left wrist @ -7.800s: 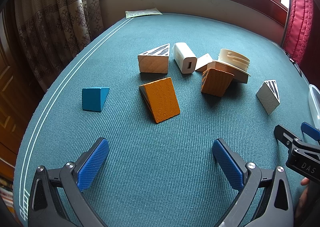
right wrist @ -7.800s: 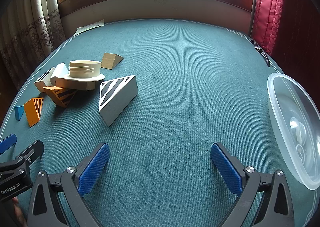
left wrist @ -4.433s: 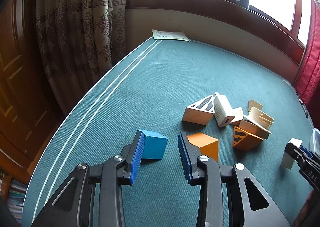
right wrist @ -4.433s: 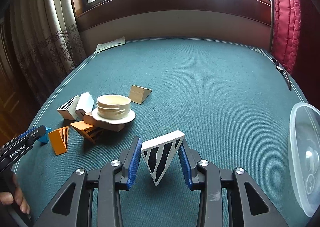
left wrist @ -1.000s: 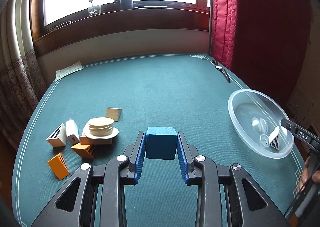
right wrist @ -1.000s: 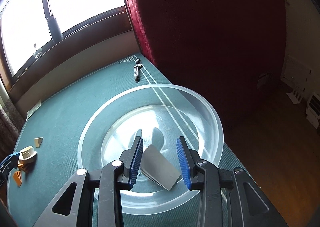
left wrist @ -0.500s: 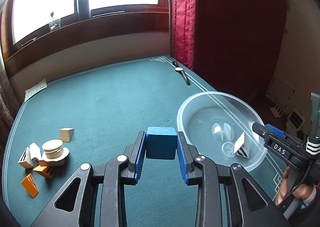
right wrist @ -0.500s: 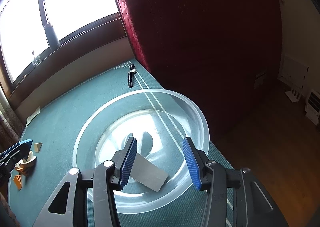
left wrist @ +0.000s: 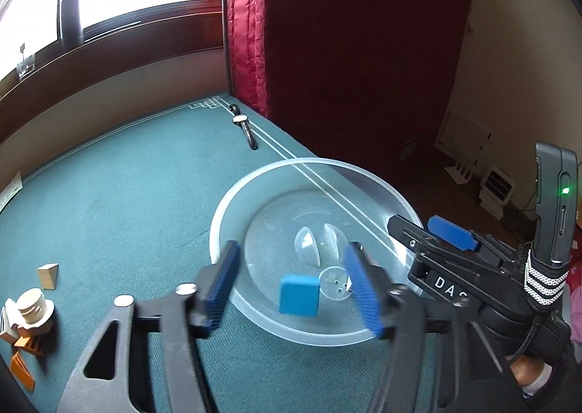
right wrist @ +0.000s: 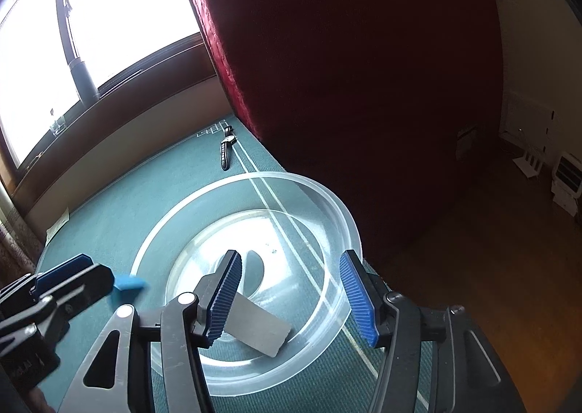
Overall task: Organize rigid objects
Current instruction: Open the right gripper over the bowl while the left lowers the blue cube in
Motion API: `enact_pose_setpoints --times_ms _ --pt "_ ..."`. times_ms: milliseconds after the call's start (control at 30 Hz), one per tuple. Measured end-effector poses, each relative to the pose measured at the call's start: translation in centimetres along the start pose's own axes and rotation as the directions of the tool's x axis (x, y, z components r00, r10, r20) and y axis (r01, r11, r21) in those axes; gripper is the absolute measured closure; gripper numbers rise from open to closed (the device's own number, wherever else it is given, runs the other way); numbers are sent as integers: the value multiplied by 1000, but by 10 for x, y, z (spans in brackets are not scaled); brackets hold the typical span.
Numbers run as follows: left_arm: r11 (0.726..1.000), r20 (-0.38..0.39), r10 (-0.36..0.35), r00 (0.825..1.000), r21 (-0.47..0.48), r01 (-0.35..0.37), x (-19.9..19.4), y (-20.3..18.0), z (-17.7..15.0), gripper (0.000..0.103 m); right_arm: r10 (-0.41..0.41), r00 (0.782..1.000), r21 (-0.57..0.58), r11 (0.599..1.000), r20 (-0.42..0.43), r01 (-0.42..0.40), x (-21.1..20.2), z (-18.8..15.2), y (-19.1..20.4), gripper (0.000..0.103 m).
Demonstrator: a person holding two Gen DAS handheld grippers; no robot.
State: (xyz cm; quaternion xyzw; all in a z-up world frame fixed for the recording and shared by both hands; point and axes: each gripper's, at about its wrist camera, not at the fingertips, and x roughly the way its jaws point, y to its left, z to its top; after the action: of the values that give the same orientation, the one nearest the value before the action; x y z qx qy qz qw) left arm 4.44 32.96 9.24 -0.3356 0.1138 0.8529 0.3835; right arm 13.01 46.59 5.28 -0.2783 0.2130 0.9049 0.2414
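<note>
My left gripper [left wrist: 296,280] is open over the near side of the clear plastic bowl [left wrist: 232,205]. The blue block [left wrist: 299,295] is free between its fingers, over the bowl; it shows blurred in the right wrist view [right wrist: 127,283]. My right gripper [right wrist: 293,298] is open above the same bowl [right wrist: 338,220]. The grey striped wedge [right wrist: 256,325] lies on the bowl's floor, partly behind the left finger. A sliver of it [left wrist: 350,284] shows in the left wrist view. The right gripper's body [left wrist: 454,260] sits at the bowl's right.
The bowl stands near the right edge of the green table [left wrist: 109,202]. Several wooden blocks and a round cream piece [left wrist: 34,304] lie at the far left. A wristwatch [left wrist: 245,125] lies at the far table corner. A red curtain [left wrist: 327,31] hangs beyond the edge.
My left gripper has moved over the bowl and opened, releasing the blue block. My right gripper has opened wider, with the grey wedge left lying in the bowl.
</note>
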Motion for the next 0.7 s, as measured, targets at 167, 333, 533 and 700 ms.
enact_pose_setpoints --times_ms 167,333,533,700 --pt "998 -9 43 999 -46 -44 2 14 -10 18 -5 1000 20 1000 10 5 -2 1 -4 34" --pt "993 -23 85 996 -84 -86 1 28 -19 18 3 1000 24 1000 -1 -3 0 0 -4 31" --pt "989 -5 120 993 -89 -120 -7 34 -23 8 16 1000 31 999 3 -16 -3 -2 -2 13" --pt "985 -10 133 991 -108 -134 -11 42 -27 6 40 999 25 999 -1 -40 -3 -4 2 7"
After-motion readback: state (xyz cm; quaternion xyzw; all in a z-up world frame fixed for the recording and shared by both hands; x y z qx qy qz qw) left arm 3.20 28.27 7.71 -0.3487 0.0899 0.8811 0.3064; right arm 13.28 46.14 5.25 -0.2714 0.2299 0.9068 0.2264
